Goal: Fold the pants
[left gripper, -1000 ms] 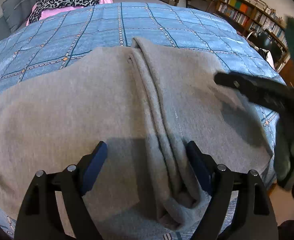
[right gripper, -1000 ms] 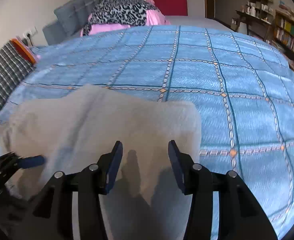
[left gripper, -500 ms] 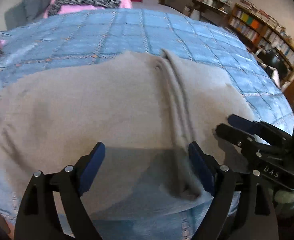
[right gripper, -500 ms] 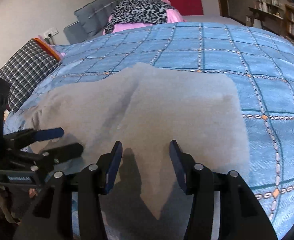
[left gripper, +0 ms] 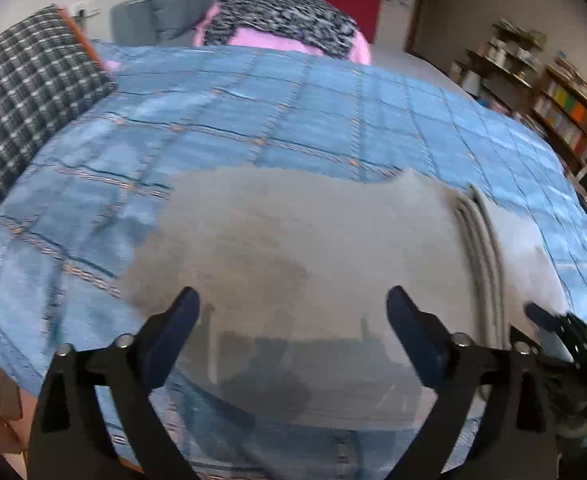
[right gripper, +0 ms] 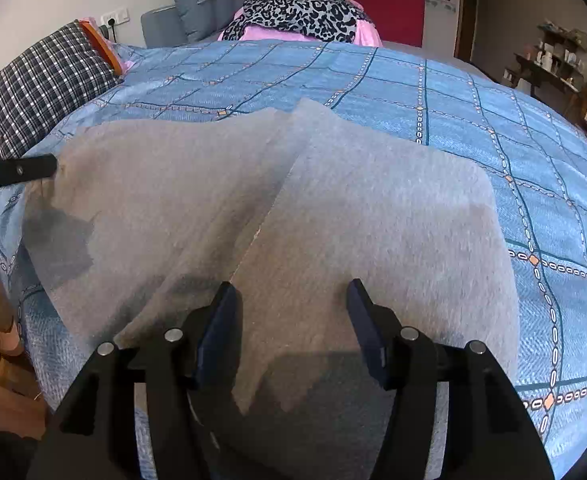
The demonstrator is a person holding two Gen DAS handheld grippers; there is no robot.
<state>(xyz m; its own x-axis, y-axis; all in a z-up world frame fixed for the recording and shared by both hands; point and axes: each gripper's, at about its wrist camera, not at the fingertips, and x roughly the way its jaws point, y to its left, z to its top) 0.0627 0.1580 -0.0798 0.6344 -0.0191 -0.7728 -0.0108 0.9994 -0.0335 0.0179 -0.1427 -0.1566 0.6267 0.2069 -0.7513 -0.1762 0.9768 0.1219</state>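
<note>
Fingers of both the left gripper [left gripper: 291, 320] and right gripper [right gripper: 293, 314] are spread, holding nothing — the grey pants [right gripper: 333, 216] lie folded on the blue bedspread [right gripper: 433, 92]. Likely between folds; next, pinch an end.

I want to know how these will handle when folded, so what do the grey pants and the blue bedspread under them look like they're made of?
Grey pants: soft knit, probably fleece or jersey sweatpant fabric; matte, slightly fuzzy surface, draping limply with a thick layered edge. Blue bedspread: looks like woven cloth, likely cotton, with a denim-like mottled texture and a printed or woven chain-pattern grid; exact fibre cannot be told.
</note>
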